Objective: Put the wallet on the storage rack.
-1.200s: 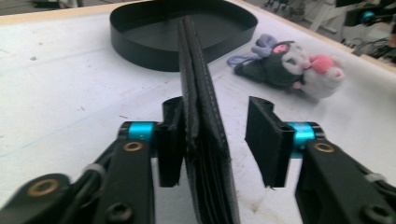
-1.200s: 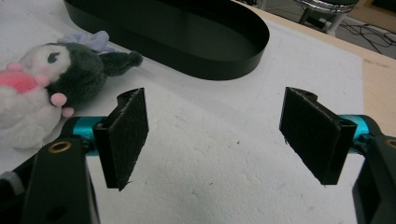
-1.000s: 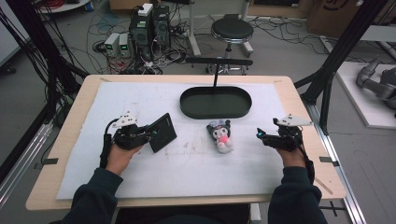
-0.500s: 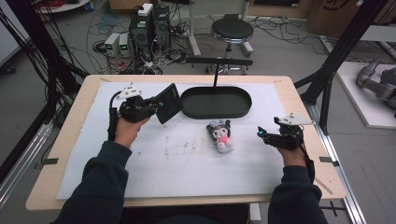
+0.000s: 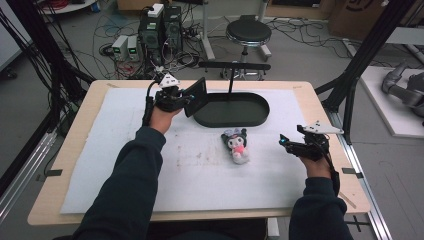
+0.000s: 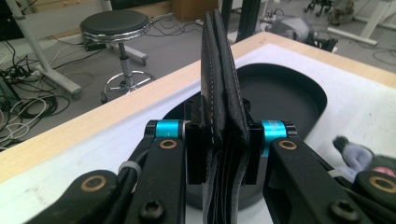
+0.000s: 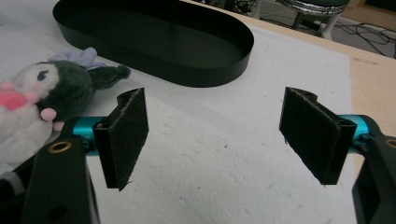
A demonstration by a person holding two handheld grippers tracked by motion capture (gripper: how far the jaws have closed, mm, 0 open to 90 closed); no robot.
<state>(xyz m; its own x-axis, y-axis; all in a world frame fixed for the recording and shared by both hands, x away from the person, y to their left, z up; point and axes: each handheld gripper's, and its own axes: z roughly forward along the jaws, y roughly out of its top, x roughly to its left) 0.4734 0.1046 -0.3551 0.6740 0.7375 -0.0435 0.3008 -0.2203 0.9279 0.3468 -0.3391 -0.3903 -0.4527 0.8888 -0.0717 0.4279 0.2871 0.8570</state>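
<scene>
My left gripper (image 5: 184, 100) is shut on a flat black stitched wallet (image 5: 196, 96), held upright at the left end of a black oval tray (image 5: 257, 114). In the left gripper view the wallet (image 6: 219, 79) stands edge-on between the jaws, with the tray (image 6: 289, 88) just behind it. A small plush toy (image 5: 236, 145) with dark ears, a white face and a pink patch lies on the white mat in front of the tray. My right gripper (image 5: 283, 140) stands open to the right of the toy, nothing between its pads (image 7: 126, 133). The plush (image 7: 42, 98) lies left of its jaws.
A white foam mat (image 5: 150, 165) covers the wooden table (image 5: 320, 107). A black stand with a crossbar (image 5: 232, 67) rises behind the tray. Beyond the far edge are a stool (image 5: 248, 32), computer boxes (image 5: 160, 25) and loose cables. Black frame posts flank the table.
My left gripper has carried the wallet from the near-left part of the mat away from the person and to the right, up to the tray's left end. The right gripper and plush have stayed put.
</scene>
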